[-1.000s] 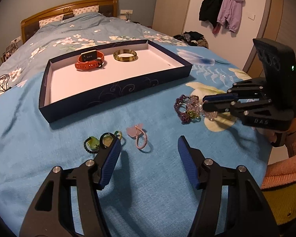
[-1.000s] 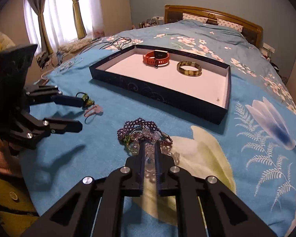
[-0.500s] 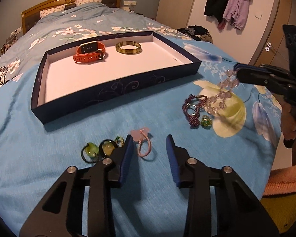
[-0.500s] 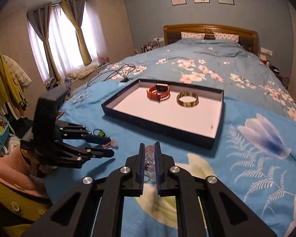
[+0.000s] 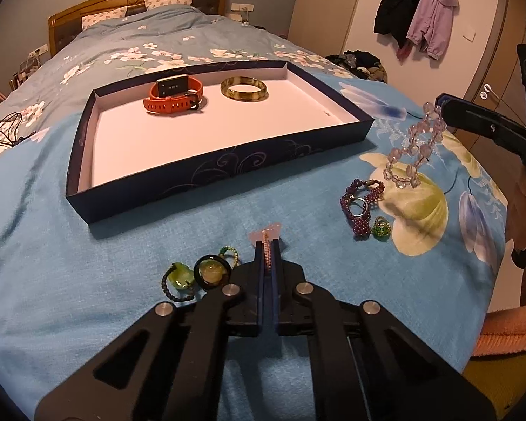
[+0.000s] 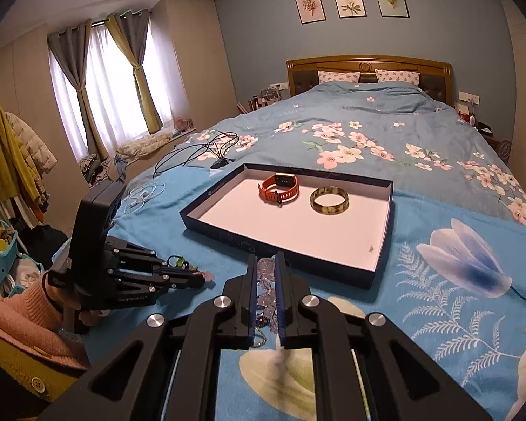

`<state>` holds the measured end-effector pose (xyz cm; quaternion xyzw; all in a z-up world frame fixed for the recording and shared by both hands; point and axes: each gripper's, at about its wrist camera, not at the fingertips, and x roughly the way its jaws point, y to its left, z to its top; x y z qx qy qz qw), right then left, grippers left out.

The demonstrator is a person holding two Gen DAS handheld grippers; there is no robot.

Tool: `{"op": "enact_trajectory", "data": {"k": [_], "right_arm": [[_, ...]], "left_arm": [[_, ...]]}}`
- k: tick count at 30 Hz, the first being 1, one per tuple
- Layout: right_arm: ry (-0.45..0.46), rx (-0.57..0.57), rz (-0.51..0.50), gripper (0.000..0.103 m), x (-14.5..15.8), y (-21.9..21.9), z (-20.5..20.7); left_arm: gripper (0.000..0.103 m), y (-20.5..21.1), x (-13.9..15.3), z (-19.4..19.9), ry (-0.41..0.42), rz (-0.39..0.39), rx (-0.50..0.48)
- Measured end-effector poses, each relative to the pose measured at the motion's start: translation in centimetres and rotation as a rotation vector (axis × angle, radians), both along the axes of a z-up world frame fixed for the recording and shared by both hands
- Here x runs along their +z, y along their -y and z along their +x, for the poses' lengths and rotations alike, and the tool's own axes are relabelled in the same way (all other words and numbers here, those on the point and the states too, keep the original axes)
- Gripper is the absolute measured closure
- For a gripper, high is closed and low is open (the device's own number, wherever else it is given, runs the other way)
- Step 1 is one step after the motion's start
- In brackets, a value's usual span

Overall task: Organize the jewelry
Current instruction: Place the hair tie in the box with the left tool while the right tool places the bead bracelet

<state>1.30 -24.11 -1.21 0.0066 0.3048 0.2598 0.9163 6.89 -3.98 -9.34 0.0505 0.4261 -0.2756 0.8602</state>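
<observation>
the left gripper (image 5: 268,245) has just closed on the pink ring (image 5: 267,238), at 6 o'clock of the tray (image 5: 224,161); the right gripper (image 6: 265,263) clamps the clear bead bracelet (image 5: 412,151), hanging at the tray's 3 o'clock.

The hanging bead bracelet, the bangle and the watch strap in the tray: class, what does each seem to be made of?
Bead bracelet: clear glass or plastic, faceted and see-through. Bangle: glossy, mottled yellow-brown, perhaps resin or stone. Watch strap: matte orange, likely rubber.
</observation>
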Motion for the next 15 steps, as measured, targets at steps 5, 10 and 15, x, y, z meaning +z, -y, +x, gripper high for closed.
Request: {"op": "enact_trajectory", "data": {"k": [5, 10, 15], "right_arm": [[0.013, -0.001, 0.012, 0.095, 0.5, 0.0, 0.5], [0.024, -0.005, 0.022, 0.095, 0.7, 0.1, 1.1], [0.034, -0.008, 0.025, 0.095, 1.0, 0.1, 1.7]], "left_arm": [[0.1, -0.1, 0.9, -0.3, 0.025, -0.026, -0.002], [0.1, -0.2, 2.3, -0.6, 0.058, -0.047, -0.003], [0.1, -0.5, 3.8, -0.3, 0.092, -0.068, 0.008]]}}
